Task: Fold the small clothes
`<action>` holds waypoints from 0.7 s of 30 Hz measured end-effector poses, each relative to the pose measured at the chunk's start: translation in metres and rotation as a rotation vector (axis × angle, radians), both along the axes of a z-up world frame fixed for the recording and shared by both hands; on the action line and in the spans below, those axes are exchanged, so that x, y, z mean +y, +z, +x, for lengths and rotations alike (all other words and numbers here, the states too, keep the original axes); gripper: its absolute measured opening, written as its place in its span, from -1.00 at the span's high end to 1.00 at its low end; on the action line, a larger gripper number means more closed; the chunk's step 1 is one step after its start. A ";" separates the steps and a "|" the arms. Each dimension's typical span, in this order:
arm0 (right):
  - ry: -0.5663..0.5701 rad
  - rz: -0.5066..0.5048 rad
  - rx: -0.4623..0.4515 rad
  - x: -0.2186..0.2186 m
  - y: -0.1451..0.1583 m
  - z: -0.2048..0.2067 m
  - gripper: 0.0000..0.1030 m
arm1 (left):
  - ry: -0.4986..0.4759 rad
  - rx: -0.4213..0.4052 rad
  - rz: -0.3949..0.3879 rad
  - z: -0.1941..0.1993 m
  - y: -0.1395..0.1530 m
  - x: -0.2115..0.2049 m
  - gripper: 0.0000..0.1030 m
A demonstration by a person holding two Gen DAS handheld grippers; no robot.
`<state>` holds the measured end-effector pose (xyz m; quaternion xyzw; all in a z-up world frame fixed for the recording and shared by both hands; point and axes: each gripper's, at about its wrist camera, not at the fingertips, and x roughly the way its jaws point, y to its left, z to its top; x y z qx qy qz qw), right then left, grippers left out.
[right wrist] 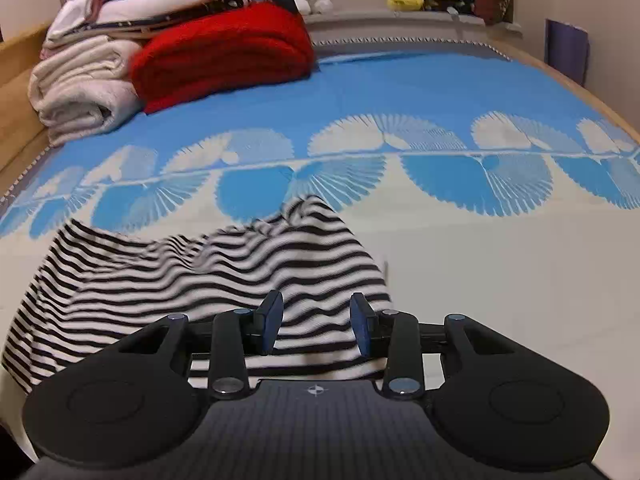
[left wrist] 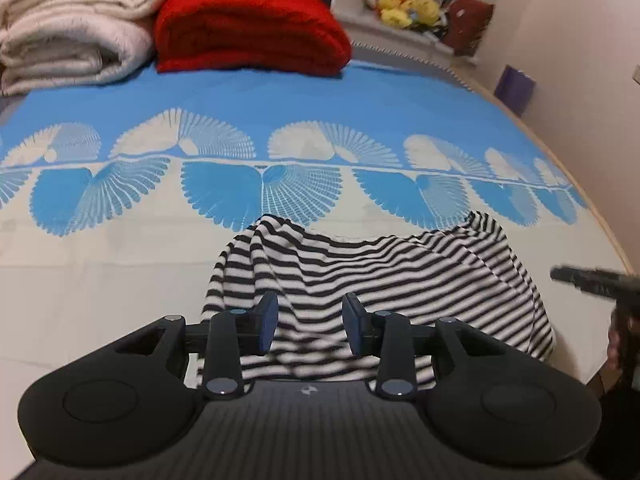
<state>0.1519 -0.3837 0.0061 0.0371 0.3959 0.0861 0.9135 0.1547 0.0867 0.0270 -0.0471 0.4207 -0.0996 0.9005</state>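
B&w striped top (left wrist: 360,272) (right wrist: 224,272), rumpled, on bed's white part.

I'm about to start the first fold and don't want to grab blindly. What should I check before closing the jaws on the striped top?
1. Left gripper open: ok, jaws apart with striped cloth showing between them.
2. Right gripper open: ok, jaws apart over the cloth.
3. Striped top lying flat: not ok, it is rumpled, with raised folds along its far edge.
4. Space on the bedspread to fold: ok, bare cover lies beside and beyond the top.
5. Red blanket and white blanket out of the way: ok, both are stacked at the far end.
6. Jaws touching the cloth: cannot tell from either wrist view.
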 end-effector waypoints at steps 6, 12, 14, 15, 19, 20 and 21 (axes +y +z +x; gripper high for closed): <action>0.033 -0.045 -0.056 0.029 0.016 -0.008 0.24 | 0.048 -0.010 0.043 -0.026 -0.006 0.011 0.24; 0.001 -0.048 -0.121 0.062 0.031 -0.016 0.24 | 0.124 0.032 0.018 -0.022 -0.012 0.031 0.21; -0.001 -0.035 -0.129 0.076 0.032 -0.019 0.25 | 0.147 0.041 0.006 -0.020 -0.013 0.039 0.21; 0.003 -0.028 -0.131 0.085 0.032 -0.022 0.27 | 0.158 0.045 0.001 -0.019 -0.013 0.043 0.21; 0.036 -0.002 -0.142 0.120 0.029 -0.033 0.95 | 0.199 0.055 -0.020 -0.019 -0.013 0.056 0.21; 0.052 0.004 -0.143 0.129 0.028 -0.035 0.95 | 0.205 0.058 -0.023 -0.019 -0.014 0.059 0.21; 0.070 0.004 -0.145 0.139 0.026 -0.039 0.95 | 0.208 0.061 -0.023 -0.019 -0.014 0.061 0.21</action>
